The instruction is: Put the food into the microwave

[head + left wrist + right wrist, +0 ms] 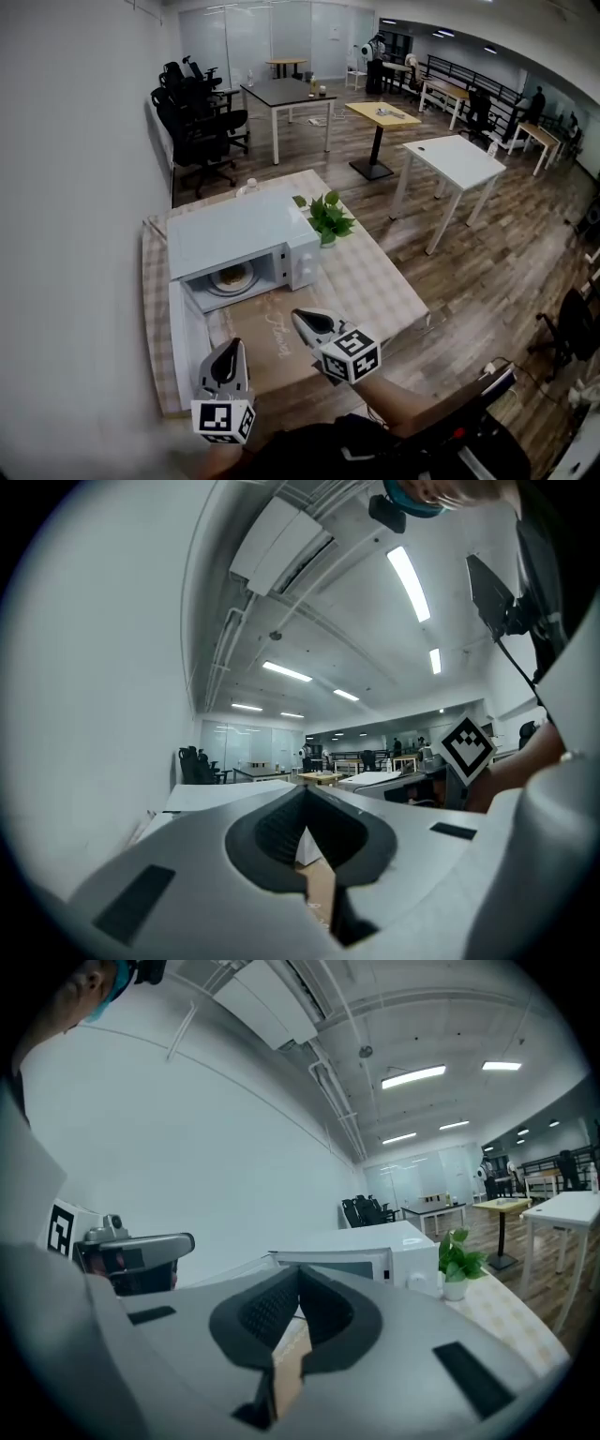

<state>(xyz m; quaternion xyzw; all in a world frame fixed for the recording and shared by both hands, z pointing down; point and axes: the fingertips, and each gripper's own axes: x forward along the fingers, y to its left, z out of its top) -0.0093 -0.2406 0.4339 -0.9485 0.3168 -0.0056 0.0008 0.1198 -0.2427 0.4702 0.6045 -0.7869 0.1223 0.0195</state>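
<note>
The white microwave [246, 236] stands on the table with its door [185, 330] swung open to the left. Inside, a plate of food [232, 277] rests on the turntable. My left gripper [231, 344] is held in front of the open door, shut, with nothing in it. My right gripper [298, 317] hovers over the brown mat [272, 349], just before the microwave's right half, also shut and empty. In the left gripper view the left gripper [303, 799] has its jaws meeting at the tips. The right gripper view shows the right gripper [298, 1274] the same way, pointing at the microwave [375, 1260].
A small potted plant [328, 217] stands at the microwave's right rear corner, and a clear bottle [249, 186] stands behind it. The checked tablecloth [375, 281] runs to the table's right edge. A white wall is close on the left. Office tables and chairs fill the room beyond.
</note>
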